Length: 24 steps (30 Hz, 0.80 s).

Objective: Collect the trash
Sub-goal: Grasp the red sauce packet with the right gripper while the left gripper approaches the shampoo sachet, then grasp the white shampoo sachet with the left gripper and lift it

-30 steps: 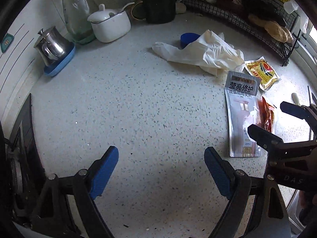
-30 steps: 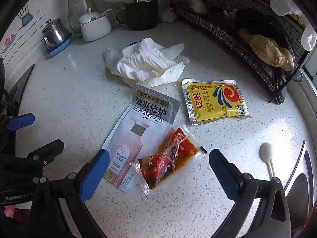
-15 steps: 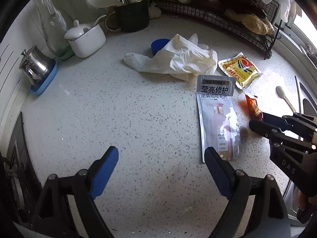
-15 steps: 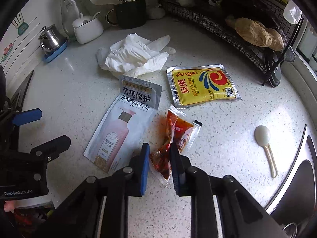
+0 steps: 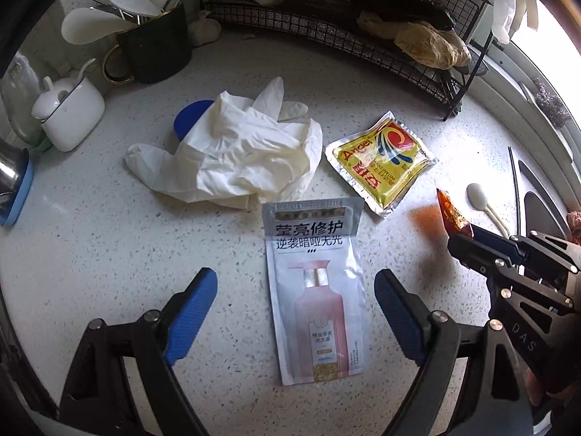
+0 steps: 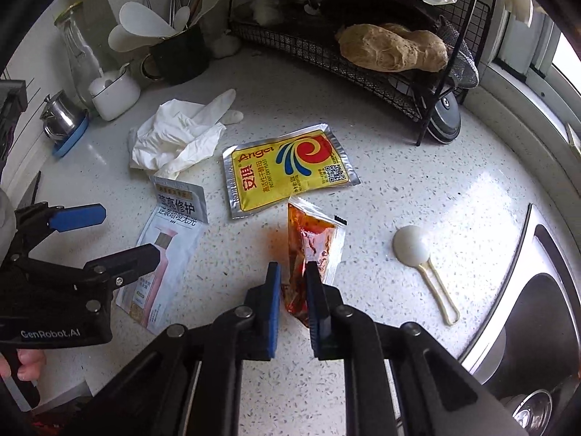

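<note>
My right gripper (image 6: 293, 274) is shut on a red sauce sachet (image 6: 312, 239), which hangs lifted just above the speckled counter (image 6: 417, 189). From the left wrist view the sachet (image 5: 452, 214) sticks out of the right gripper (image 5: 461, 236) at the right. My left gripper (image 5: 296, 290) stands open over a white shampoo pouch (image 5: 316, 283), which lies flat between its fingers without touching them. A yellow yeast packet (image 5: 379, 161) (image 6: 287, 170) and crumpled white gloves (image 5: 236, 152) (image 6: 178, 134) lie farther back.
A blue lid (image 5: 189, 120) peeks from under the gloves. A white plastic spoon (image 6: 417, 254) lies near the sink (image 6: 537, 309) at right. A black wire rack (image 6: 363, 65), a utensil mug (image 5: 152, 47), a white pot (image 5: 69, 112) and a metal jug (image 6: 61, 116) line the back.
My right gripper shut on the red sauce sachet and lifted it off the shampoo pouch. The left gripper slid right until the shampoo pouch lay between its open fingers.
</note>
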### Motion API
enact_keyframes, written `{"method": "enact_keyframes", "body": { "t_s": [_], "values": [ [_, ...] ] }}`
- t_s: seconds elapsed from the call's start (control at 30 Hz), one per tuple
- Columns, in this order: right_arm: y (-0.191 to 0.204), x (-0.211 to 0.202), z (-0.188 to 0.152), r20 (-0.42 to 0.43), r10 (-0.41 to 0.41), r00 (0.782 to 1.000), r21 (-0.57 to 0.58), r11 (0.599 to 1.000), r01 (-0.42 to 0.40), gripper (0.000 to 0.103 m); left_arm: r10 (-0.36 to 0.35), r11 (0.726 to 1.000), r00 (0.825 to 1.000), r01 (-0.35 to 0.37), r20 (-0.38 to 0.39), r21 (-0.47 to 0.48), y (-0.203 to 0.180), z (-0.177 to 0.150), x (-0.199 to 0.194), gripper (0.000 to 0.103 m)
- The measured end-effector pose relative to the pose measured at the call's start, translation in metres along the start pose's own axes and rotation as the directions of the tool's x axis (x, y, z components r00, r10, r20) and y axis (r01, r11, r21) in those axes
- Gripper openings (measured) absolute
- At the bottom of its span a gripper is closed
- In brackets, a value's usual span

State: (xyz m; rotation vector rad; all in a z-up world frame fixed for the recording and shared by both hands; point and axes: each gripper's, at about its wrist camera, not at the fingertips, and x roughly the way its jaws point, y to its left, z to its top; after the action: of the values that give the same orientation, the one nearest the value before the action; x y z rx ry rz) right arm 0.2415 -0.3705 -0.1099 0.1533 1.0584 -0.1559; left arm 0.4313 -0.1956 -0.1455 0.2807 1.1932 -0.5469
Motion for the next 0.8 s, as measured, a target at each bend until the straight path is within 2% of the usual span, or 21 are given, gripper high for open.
{"method": "enact_keyframes", "body": {
  "t_s": [0.27,0.47,0.5,0.57,0.63,0.8],
  "values": [
    [-0.026,0.007,0.003,-0.013,-0.004,1.0,0.044,0.999,0.004,0.012,0.012,1.0,1.0,-0.012,-0.022,0.02,-0.011,0.034,0.032,0.087],
    [-0.027,0.012,0.014,-0.006,0.006,1.0,0.047,0.999,-0.006,0.012,0.02,1.0,1.0,-0.02,-0.008,-0.02,-0.002,0.04,0.041,0.086],
    [-0.027,0.011,0.013,-0.005,0.006,1.0,0.045,0.999,-0.006,0.012,0.016,1.0,1.0,-0.016,-0.005,-0.017,-0.003,0.04,0.041,0.084],
    [-0.021,0.016,0.018,-0.002,0.004,1.0,0.042,0.999,-0.004,0.012,0.03,1.0,1.0,-0.03,-0.002,-0.001,-0.003,0.038,0.037,0.068],
    [-0.021,0.014,0.014,-0.002,0.004,1.0,0.044,0.999,-0.004,0.012,0.028,1.0,1.0,-0.028,-0.009,0.001,0.0,0.033,0.031,0.063],
    [-0.008,0.014,0.011,-0.004,0.012,1.0,0.032,0.999,-0.012,0.012,0.003,1.0,1.0,-0.003,-0.021,-0.02,0.005,0.014,0.02,0.063]
  ]
}}
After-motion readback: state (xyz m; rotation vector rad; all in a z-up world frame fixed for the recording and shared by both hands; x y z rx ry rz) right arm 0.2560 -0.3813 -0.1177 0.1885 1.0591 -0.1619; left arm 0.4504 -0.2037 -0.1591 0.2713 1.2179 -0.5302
